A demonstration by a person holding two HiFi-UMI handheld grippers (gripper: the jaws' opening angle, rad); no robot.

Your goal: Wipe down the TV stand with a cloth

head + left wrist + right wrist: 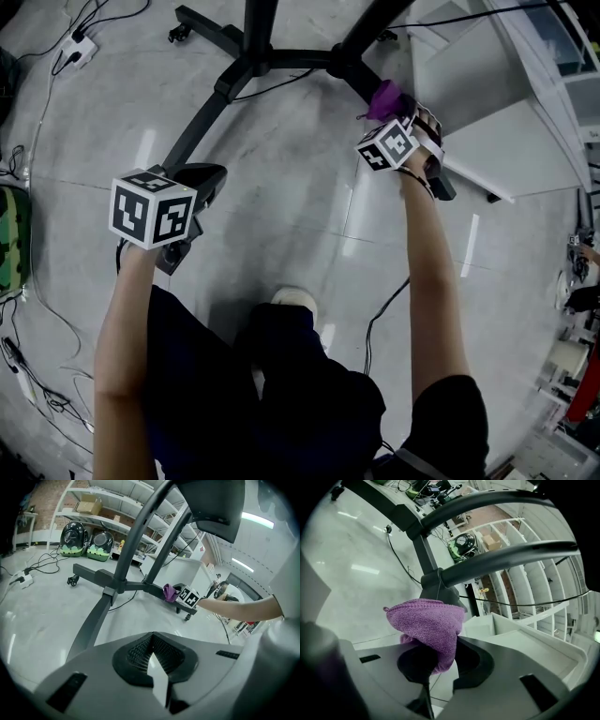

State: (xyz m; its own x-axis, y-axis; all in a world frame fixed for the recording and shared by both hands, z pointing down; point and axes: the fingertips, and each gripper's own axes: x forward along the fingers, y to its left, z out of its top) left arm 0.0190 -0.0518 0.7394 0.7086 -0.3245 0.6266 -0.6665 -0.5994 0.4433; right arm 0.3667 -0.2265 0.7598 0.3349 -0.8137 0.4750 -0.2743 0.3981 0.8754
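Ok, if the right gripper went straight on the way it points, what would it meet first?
The right gripper is shut on the purple cloth; that cloth would press first against the TV stand's dark leg, directly ahead. How close is unclear.

Glossy grey floor [281,187] with reflected light strips, loose black cables [47,560], white shelving [126,501] against a brick wall [47,513].

Dark shirt [445,412], dark trousers [281,375], white shoe [293,300]

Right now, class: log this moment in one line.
right gripper: shut on cloth | cloth: beside stand leg | left gripper: shut, empty
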